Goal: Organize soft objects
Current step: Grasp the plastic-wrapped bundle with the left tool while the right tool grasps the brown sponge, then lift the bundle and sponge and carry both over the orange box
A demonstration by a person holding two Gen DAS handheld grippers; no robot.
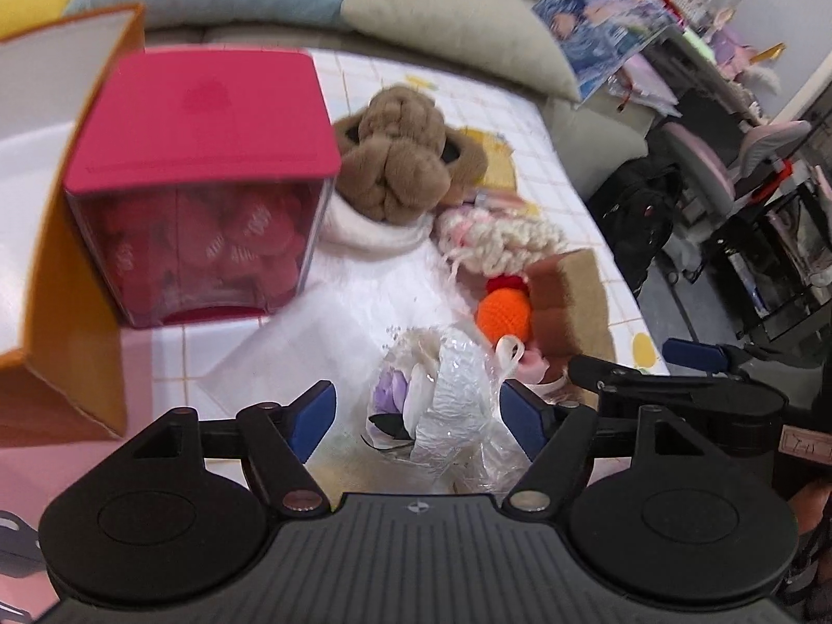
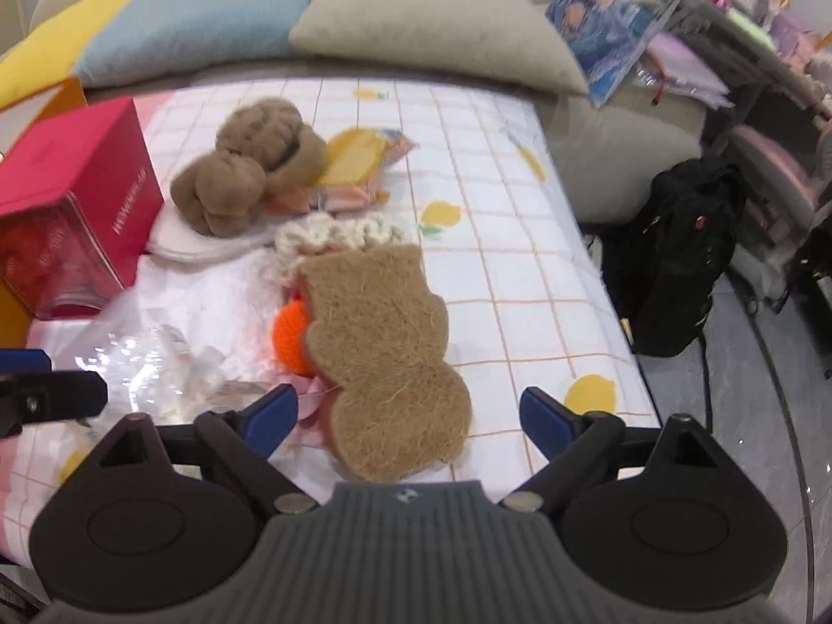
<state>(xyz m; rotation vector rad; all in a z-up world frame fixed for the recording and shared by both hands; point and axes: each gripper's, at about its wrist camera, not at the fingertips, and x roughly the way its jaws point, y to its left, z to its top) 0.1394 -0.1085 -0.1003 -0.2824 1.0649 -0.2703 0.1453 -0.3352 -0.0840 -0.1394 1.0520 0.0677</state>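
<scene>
I see both tongs hanging over a cluttered counter point(image 2: 520, 270) covered with a checked, lemon-printed cloth. The left tongs point(image 1: 416, 416) stand wide, and a crinkled clear plastic bag point(image 1: 452, 405) holding pale purple and white soft pieces lies directly between and just ahead of the blue pads; the pads flank it without visibly pressing on it, so I judge it not yet gripped. The right tongs point(image 2: 411, 421) also stand wide and hold nothing. Below them lies a flat, tan fibre pad point(image 2: 385, 359) cut in a bear-like outline. Its long axis runs away from the tongs, roughly along the pointing line and across the gap between the pads, so a straight descent would close on its narrower width. The right hand is clearly the nearer to this pad, the left to the bag. An orange knitted ball point(image 2: 294, 335) touches the pad's left edge, and cream yarn point(image 2: 333, 234) sits at its far end. Farther off lie a brown knotted plush point(image 2: 249, 171) and a pink-lidded clear box point(image 1: 203, 182), near an open orange carton point(image 1: 78, 239), which I take as the likely destination.
</scene>
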